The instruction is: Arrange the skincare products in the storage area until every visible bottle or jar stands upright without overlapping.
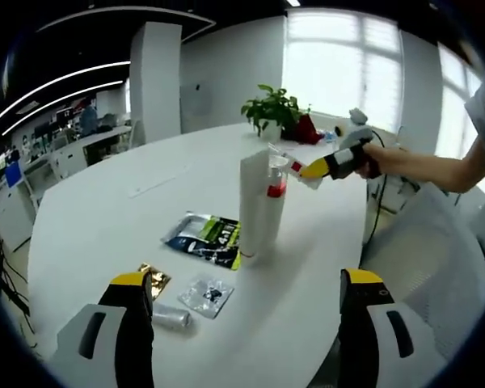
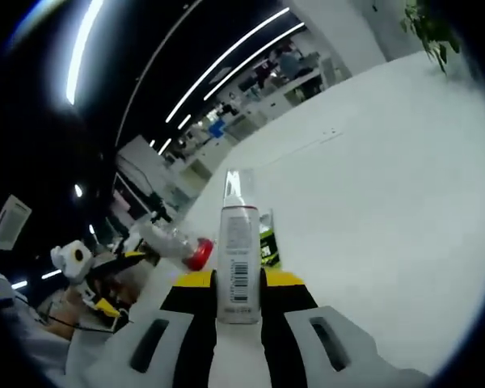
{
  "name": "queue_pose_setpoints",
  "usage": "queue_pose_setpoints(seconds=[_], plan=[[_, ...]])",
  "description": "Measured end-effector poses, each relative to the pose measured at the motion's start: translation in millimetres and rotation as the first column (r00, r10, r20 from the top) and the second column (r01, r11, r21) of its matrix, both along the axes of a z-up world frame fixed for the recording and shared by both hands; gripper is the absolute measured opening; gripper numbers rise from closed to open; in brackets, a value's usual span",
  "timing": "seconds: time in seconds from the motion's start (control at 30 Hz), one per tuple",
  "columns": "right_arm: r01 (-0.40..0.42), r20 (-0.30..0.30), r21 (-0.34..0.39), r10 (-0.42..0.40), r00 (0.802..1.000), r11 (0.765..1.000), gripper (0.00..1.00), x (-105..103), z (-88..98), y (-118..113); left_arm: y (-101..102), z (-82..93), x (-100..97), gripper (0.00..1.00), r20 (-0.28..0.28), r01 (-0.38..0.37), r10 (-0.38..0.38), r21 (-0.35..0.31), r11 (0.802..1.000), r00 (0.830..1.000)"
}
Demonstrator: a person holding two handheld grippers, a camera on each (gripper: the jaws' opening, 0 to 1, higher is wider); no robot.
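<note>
A tall white tube [image 1: 253, 202] stands upright mid-table, with a clear bottle with a red cap [image 1: 275, 202] upright just behind it. My right gripper [image 1: 311, 170] comes in from the right at the tube's top, level with the table. It is shut [image 2: 239, 283] on a white tube with a barcode, red band and clear cap [image 2: 239, 259], which points forward between the jaws. The red-capped bottle [image 2: 182, 241] lies left of it in that rolled view. My left gripper [image 1: 246, 323] is open and holds nothing, low over the near table edge.
A black-and-green packet [image 1: 206, 237] lies flat by the tall tube's foot. Nearer me lie a gold sachet [image 1: 155, 280], a clear sachet [image 1: 206, 293] and a small silvery tube [image 1: 171, 317]. A potted plant [image 1: 273, 109] stands at the far edge. A person's arm [image 1: 420, 166] reaches in.
</note>
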State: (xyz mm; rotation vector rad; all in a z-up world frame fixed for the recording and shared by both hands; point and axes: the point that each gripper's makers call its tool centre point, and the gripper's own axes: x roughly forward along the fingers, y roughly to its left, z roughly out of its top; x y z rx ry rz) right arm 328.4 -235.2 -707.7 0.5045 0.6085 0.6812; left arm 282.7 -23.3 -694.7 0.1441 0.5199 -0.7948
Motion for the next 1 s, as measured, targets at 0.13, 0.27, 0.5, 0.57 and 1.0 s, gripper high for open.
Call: queue_pose_setpoints(seconds=[0.13, 0.27, 0.5, 0.57, 1.0], plan=[[-0.005, 0.029, 0.039, 0.004, 1.0, 0.999, 0.19, -7, 14.1, 1, -4, 6.8, -1.4, 0.86, -0.002, 0.006, -0.006, -0.025, 1.0, 1.0], [-0.039, 0.063, 0.022, 0.038, 0.997, 0.999, 0.19, -18, 24.7, 10, -11, 11.4, -4.9, 0.83, -0.006, 0.03, -0.03, -0.047, 0.998, 1.0], [-0.095, 0.147, 0.056, 0.086, 0.985, 0.994, 0.19, -31, 55.4, 27, -23, 20.7, -7.2, 0.77, 0.012, 0.059, -0.058, -0.091, 0.994, 0.998], [-0.128, 0.164, 0.046, 0.119, 0.979, 0.991, 0.19, -36, 60.5, 34, -30, 28.0, -9.0, 0.73, 0.021, 0.081, -0.079, -0.121, 0.989, 0.997], [-0.293, 0.231, 0.058, 0.272, 0.934, 0.954, 0.19, -63, 76.4, 81, -74, 74.1, -17.0, 0.62, 0.059, 0.205, -0.197, -0.368, 0.907, 0.979]])
